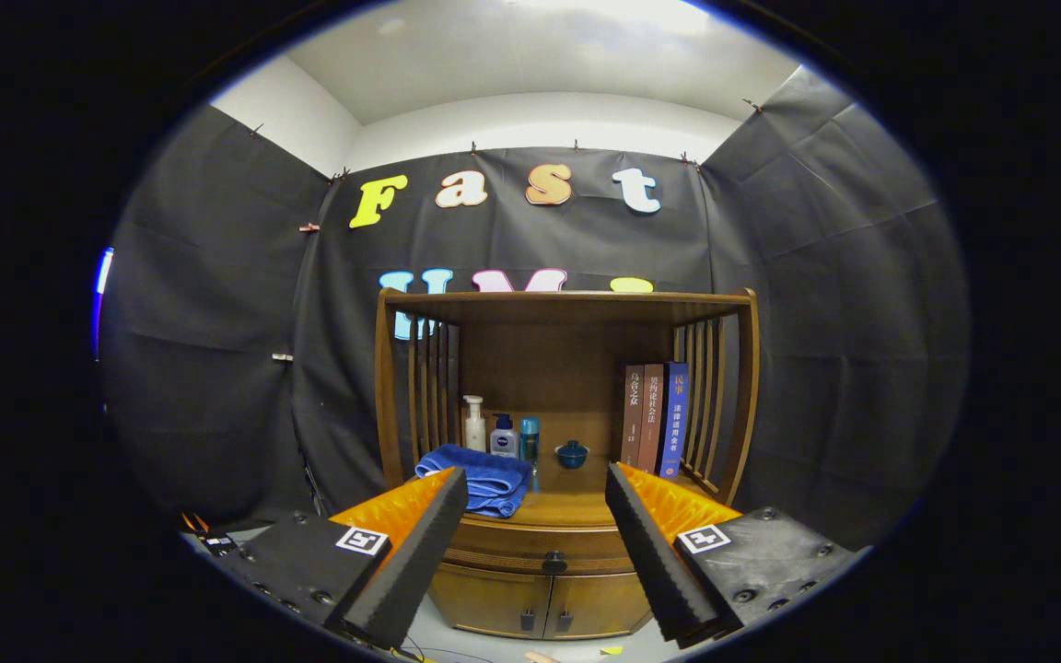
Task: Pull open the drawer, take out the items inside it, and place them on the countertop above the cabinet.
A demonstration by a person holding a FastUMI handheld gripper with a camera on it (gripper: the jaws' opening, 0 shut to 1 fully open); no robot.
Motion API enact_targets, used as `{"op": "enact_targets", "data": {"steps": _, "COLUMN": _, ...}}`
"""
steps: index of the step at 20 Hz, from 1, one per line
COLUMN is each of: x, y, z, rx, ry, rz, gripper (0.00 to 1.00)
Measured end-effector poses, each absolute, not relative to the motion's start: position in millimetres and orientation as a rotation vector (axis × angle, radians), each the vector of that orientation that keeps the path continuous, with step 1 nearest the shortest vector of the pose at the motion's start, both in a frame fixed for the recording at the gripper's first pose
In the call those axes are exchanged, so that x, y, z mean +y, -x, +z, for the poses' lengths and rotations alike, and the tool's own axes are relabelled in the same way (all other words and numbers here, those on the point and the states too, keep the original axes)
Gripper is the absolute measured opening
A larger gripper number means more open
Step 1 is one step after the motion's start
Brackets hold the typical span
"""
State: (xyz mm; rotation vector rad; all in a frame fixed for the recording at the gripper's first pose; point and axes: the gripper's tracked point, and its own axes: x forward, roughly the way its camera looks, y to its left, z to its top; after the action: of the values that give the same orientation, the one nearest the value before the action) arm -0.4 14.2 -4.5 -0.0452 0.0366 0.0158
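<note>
A wooden cabinet (567,322) stands against the booth wall, beyond my fingers. Its drawer (540,543) is closed, with a dark round knob (554,563) that shows in the gap between my fingers, some way ahead of them. The countertop (577,506) lies just above the drawer. My gripper (535,483) is open, wide apart, and holds nothing. What is inside the drawer is hidden.
On the countertop lie a folded blue towel (480,479), a white pump bottle (473,424), a blue-capped bottle (504,436), a teal tube (530,440), a small blue bowl (572,453) and three upright books (655,419). Two lower doors (540,603) sit under the drawer.
</note>
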Motion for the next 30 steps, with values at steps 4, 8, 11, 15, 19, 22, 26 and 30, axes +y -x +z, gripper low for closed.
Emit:
{"op": "enact_targets", "data": {"steps": 4, "x": 13.4, "y": -0.9, "z": -6.0, "rx": 0.032, "ry": 0.053, "rz": 0.013, "gripper": 0.98}}
{"op": "enact_targets", "data": {"steps": 8, "x": 14.3, "y": -5.3, "z": -13.0, "rx": 0.046, "ry": 0.047, "rz": 0.017, "gripper": 0.98}}
{"op": "enact_targets", "data": {"steps": 11, "x": 15.8, "y": -11.6, "z": -23.0, "rx": 0.060, "ry": 0.041, "rz": 0.023, "gripper": 0.98}}
{"op": "enact_targets", "data": {"steps": 15, "x": 13.6, "y": -28.0, "z": -45.3, "rx": 0.104, "ry": 0.026, "rz": 0.021, "gripper": 0.98}}
{"op": "enact_targets", "data": {"steps": 19, "x": 8.3, "y": -52.5, "z": -82.2, "rx": 0.167, "ry": 0.024, "rz": 0.008, "gripper": 0.98}}
{"op": "enact_targets", "data": {"steps": 22, "x": 8.8, "y": -71.7, "z": -118.7, "rx": 0.224, "ry": 0.017, "rz": 0.013, "gripper": 0.99}}
{"op": "enact_targets", "data": {"steps": 26, "x": -0.8, "y": -97.3, "z": -171.4, "rx": 0.307, "ry": -0.011, "rz": 0.005, "gripper": 0.99}}
{"op": "enact_targets", "data": {"steps": 30, "x": -11.2, "y": -124.5, "z": -221.6, "rx": 0.379, "ry": -0.027, "rz": -0.018, "gripper": 0.99}}
